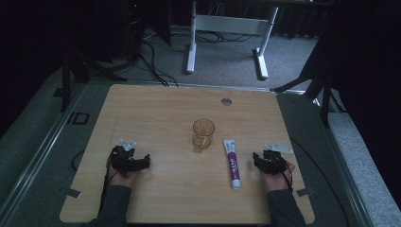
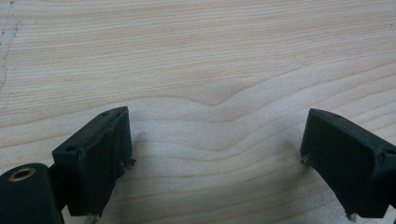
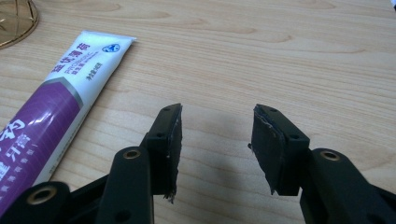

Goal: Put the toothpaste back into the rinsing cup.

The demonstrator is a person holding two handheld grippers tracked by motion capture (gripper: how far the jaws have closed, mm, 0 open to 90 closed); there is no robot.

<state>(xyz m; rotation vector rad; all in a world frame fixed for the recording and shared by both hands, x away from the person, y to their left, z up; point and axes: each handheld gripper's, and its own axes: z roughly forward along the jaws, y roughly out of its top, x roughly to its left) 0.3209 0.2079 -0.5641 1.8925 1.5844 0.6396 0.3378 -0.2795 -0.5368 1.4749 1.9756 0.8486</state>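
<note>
A white and purple toothpaste tube [image 1: 231, 162] lies flat on the wooden table [image 1: 156, 109], its cap toward the near edge. A clear amber glass cup [image 1: 203, 134] stands upright just left of the tube. My right gripper [image 1: 257, 158] rests on the table to the right of the tube, jaws apart with only bare wood between them [image 3: 215, 140]; the tube [image 3: 46, 116] lies to the left of its jaws. My left gripper [image 1: 142, 161] rests at the near left, jaws wide apart over bare wood [image 2: 215, 149].
A round grommet hole [image 1: 226, 101] sits near the table's far edge. Beyond the table stand a white desk frame [image 1: 227, 42] and cables on the grey floor. Dark stands flank the table on both sides.
</note>
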